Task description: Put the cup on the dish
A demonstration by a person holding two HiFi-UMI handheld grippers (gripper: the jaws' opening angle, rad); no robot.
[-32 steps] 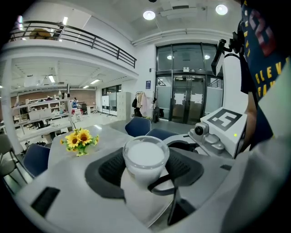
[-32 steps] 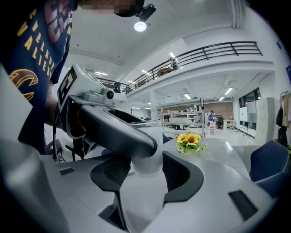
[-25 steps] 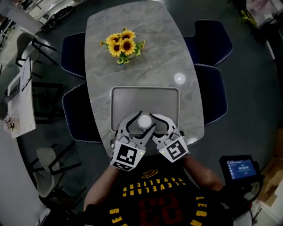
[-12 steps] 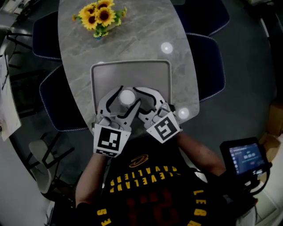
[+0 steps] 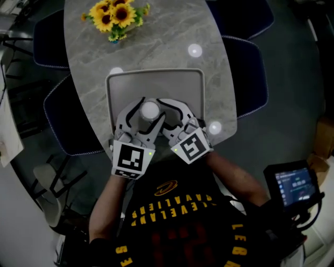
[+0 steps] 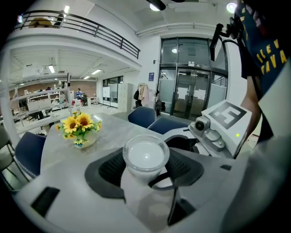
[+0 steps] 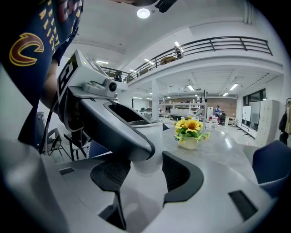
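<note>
A translucent white cup (image 5: 150,108) stands upright between the dark pads of my left gripper (image 5: 151,112), over the near half of the grey rectangular dish (image 5: 117,83). In the left gripper view the cup (image 6: 146,154) fills the gap and both pads lie against its sides, so that gripper (image 6: 145,172) is shut on it. Whether the cup's base rests on the dish is hidden. My right gripper (image 5: 164,117) sits close on the right, open, its pads apart with nothing pressed between them. In the right gripper view (image 7: 148,170) the left jaw crosses in front and the cup (image 7: 146,136) shows just past the tips.
The dish lies on an oval grey marble table (image 5: 209,99). A vase of sunflowers (image 5: 112,15) stands at the far end. Blue chairs (image 5: 62,114) flank the table on both sides. A small device with a lit screen (image 5: 295,185) is at the lower right.
The head camera has shifted, so the table sits higher and further left in the picture. Both grippers and the cup keep the same place over the dish's near half.
</note>
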